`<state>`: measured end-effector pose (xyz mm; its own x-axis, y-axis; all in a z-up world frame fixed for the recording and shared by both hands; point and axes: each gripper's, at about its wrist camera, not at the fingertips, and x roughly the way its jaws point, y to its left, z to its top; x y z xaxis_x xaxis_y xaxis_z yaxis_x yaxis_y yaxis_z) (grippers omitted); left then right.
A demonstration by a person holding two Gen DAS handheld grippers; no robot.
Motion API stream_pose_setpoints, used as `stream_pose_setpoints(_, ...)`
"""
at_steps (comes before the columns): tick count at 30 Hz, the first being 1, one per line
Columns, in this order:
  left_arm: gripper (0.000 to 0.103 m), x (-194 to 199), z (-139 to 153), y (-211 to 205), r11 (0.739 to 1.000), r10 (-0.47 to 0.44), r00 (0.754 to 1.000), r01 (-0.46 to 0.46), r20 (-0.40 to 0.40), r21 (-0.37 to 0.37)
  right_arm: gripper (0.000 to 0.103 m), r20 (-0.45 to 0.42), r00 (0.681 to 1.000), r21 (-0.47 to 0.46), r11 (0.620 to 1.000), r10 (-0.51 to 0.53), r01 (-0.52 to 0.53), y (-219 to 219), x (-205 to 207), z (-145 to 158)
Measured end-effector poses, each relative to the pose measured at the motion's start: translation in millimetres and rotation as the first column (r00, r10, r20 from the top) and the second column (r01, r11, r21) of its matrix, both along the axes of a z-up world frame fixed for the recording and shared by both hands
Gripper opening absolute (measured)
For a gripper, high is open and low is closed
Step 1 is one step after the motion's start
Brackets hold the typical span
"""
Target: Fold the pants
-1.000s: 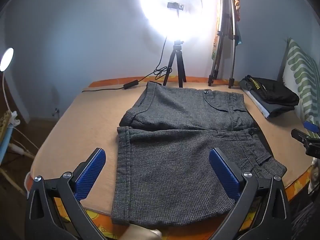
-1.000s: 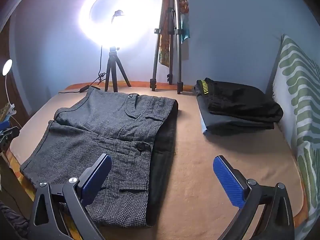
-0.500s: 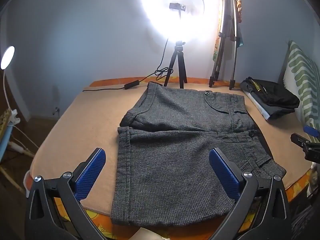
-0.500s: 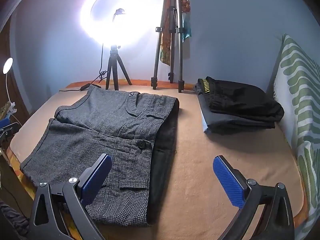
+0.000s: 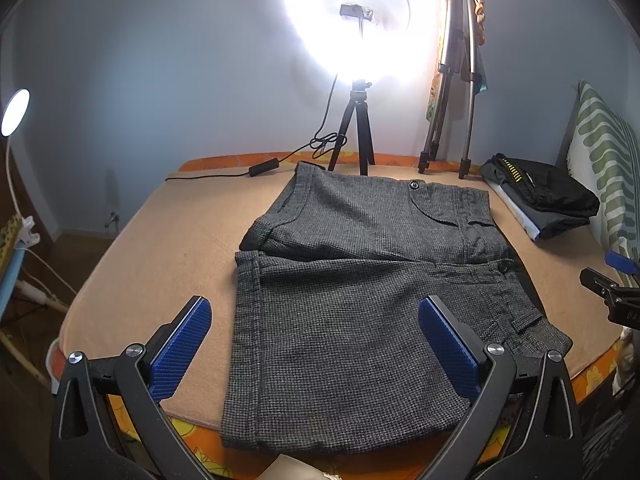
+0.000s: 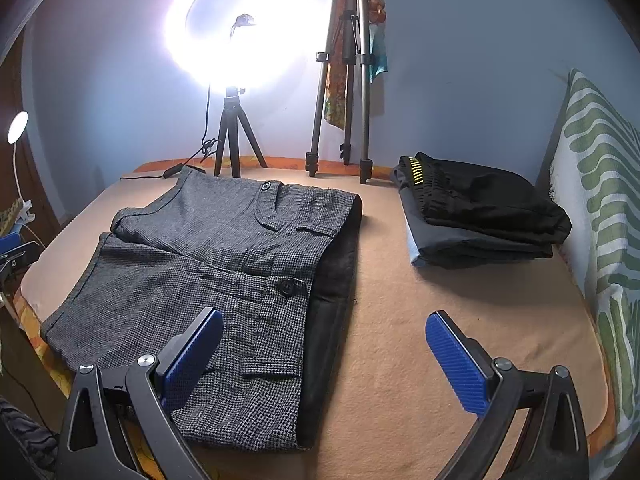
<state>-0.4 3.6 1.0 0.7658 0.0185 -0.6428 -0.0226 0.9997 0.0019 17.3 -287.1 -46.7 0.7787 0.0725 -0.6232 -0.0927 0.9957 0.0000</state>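
The grey checked shorts (image 5: 360, 292) lie spread flat on the bed (image 5: 160, 248), which is covered with a peach blanket, both legs side by side and the waistband turned toward the right gripper's side. Neither gripper touches the cloth.

The left gripper (image 5: 316, 344) hovers above the near edge of the bed with its jaws spread wide and empty. The nearer leg of the shorts lies between and just beyond its blue pads (image 5: 180, 348), with the leg hem near the left pad and the pocket flaps beyond the right one.

The right gripper (image 6: 324, 356) also stands wide open, holding nothing. Its left pad (image 6: 192, 356) hangs over the waist end of the shorts (image 6: 208, 272), near a pocket flap; the dark inner waistband lies between the jaws, and bare blanket (image 6: 400, 340) lies under the right pad. A black button sits just ahead of the left pad.

Ahead and to the right of the right jaws, well apart from the shorts, rests a stack of folded dark clothes (image 6: 480, 216). At the far edge of the bed stand a lit ring light on a small tripod (image 6: 236, 136) and a taller silver tripod (image 6: 344, 80). A green-striped pillow (image 6: 600, 200) leans at the far right.
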Motion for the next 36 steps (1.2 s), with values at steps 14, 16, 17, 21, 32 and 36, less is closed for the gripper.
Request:
stream_pose_setpoints(14, 0.103, -1.2, -0.4, 0.4, 1.000, 0.000, 1.000, 0.000, 0.002, 0.000, 0.102, -0.002, 1.000, -0.002, 1.000, 0.003, -0.003, -0.7, -0.2, -0.1)
stream_pose_setpoints(16, 0.103, -1.1, -0.4, 0.3, 1.000, 0.000, 1.000, 0.000, 0.002, 0.000, 0.102, -0.002, 1.000, -0.002, 1.000, 0.004, -0.004, -0.7, -0.5, -0.3)
stream_pose_setpoints(17, 0.103, -1.3, -0.4, 0.4, 1.000, 0.000, 1.000, 0.000, 0.002, 0.001, 0.102, -0.002, 1.000, -0.003, 1.000, 0.004, -0.004, -0.5, -0.7, -0.5)
stream_pose_setpoints(21, 0.103, -0.9, -0.5, 0.5, 1.000, -0.002, 1.000, 0.002, 0.000, 0.001, 0.102, -0.003, 1.000, 0.000, 1.000, 0.004, -0.004, -0.7, -0.7, -0.7)
stream_pose_setpoints(32, 0.103, -0.8, -2.9, 3.8, 1.000, -0.008, 1.000, 0.008, -0.008, -0.008, 0.102, -0.006, 1.000, -0.004, 1.000, 0.003, -0.003, 2.3, -1.9, -1.9)
stream_pose_setpoints(36, 0.103, -1.8, -2.9, 3.7, 1.000, -0.012, 1.000, 0.012, -0.005, -0.009, 0.102, -0.005, 1.000, -0.005, 1.000, 0.004, -0.004, 2.4, -2.0, -1.9)
